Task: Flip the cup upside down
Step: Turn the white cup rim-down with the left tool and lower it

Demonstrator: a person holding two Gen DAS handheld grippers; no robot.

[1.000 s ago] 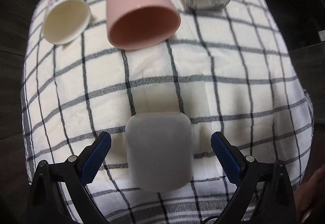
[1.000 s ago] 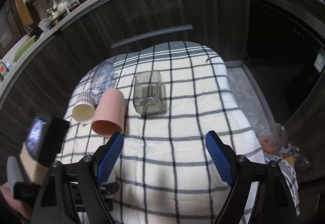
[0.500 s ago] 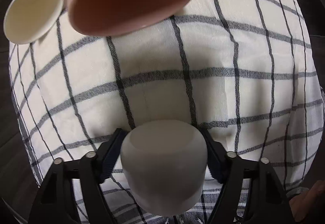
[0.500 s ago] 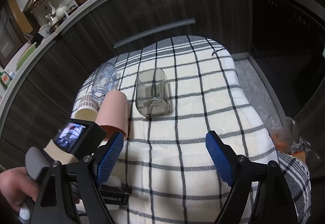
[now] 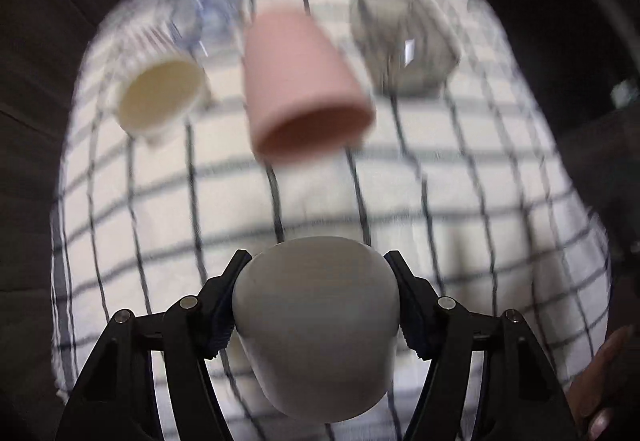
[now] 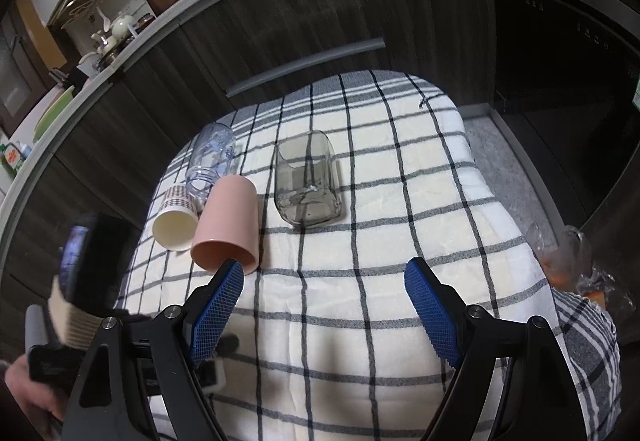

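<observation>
My left gripper (image 5: 318, 301) is shut on a white cup (image 5: 316, 325), its rounded closed end facing the camera, held above the checked cloth (image 5: 460, 209). The left wrist view is blurred by motion. My right gripper (image 6: 324, 305) is open and empty, hovering above the near part of the cloth (image 6: 400, 241). The left gripper's body and camera (image 6: 88, 261) show at the left edge of the right wrist view; the white cup is hidden there.
Several cups lie on their sides at the far left of the cloth: a pink cup (image 6: 228, 225), a paper cup (image 6: 176, 221), a clear plastic cup (image 6: 212, 161) and a smoky glass (image 6: 306, 181). Dark cabinets (image 6: 280, 21) stand behind.
My left gripper closed on the white cup and lifted it off the cloth, pulling back from the pink cup. The right gripper stayed open and nearly still.
</observation>
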